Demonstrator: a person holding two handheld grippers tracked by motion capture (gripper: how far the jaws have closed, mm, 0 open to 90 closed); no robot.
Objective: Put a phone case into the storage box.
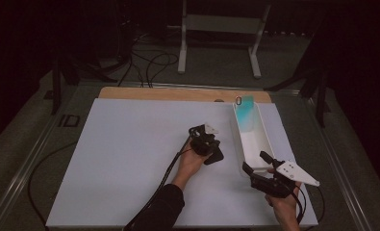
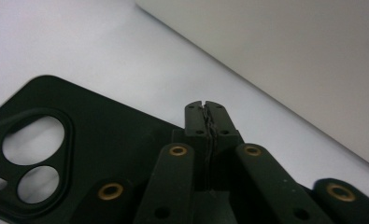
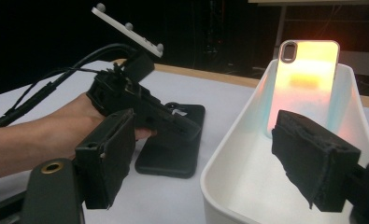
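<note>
Counts: two grippers, two phone cases, one white bin, one white table mat.

Left gripper [image 1: 211, 144] sits mid-mat, tips down on the black phone case [image 1: 215, 155]. In the left gripper view its jaws are pressed flat together, pads meeting with no gap, at the case's edge [image 2: 102, 140]; whether any of the case is pinched between the pads cannot be told. The case lies flat on the mat, camera cutouts visible at its far end, just beside the bin's left wall but apart from it.

Right gripper [image 1: 255, 163] is at the near end of the white bin [image 1: 236, 139], jaws spread wide and holding nothing. In the right gripper view its two black pads [image 3: 108, 158] stand either side of the bin's near rim [image 3: 229, 154], not touching it as far as I can tell.

Second phone case, iridescent teal/orange [image 1: 245, 115], leans upright against the bin's far end wall [image 3: 306, 70], inside the bin.

Edges and room: the white mat [image 1: 130, 159] is bare across its whole left half. The bin runs lengthwise along the mat's right side, close to the right edge. A wooden table strip [image 1: 178, 94] shows beyond the mat's far edge. The bin floor between the leaning case and the near rim is bare.
</note>
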